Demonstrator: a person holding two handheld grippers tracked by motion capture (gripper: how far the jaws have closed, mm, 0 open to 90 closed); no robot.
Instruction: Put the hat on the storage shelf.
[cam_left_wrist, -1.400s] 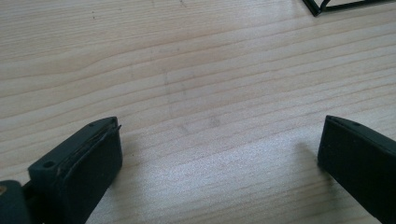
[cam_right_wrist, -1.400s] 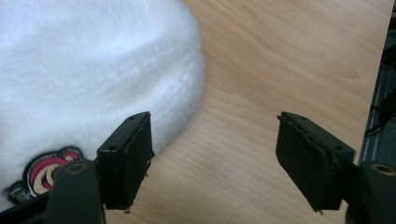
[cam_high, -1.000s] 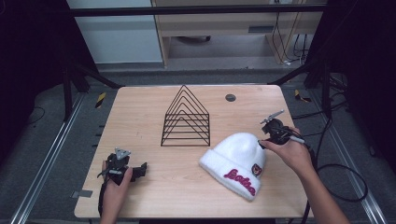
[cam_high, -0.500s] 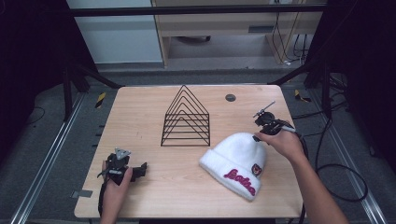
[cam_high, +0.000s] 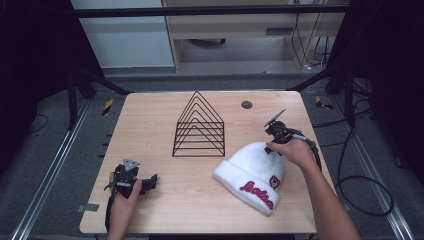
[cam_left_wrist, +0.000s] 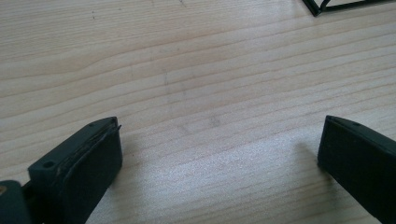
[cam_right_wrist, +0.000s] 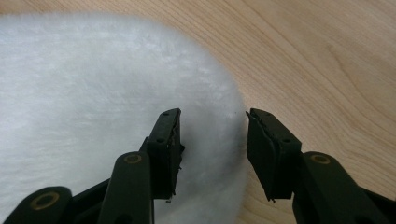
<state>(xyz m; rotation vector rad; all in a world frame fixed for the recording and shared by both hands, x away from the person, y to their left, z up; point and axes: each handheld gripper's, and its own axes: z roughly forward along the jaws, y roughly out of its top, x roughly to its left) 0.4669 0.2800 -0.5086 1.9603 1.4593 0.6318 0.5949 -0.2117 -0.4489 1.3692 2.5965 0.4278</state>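
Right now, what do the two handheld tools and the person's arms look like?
Both tools are black. The left tool carries a grey three-cornered plate on top; the right tool has one too, tilted, and a black cable trailing off it. Each has two flat, rectangular black fingers on hinged links with brass-coloured pivots. The forearms are bare, with no sleeves visible.

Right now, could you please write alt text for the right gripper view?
The right gripper hangs with its two black jaws partly open over the edge of a fluffy white hat, and hat fabric shows in the gap. Bare wooden table lies to the right.
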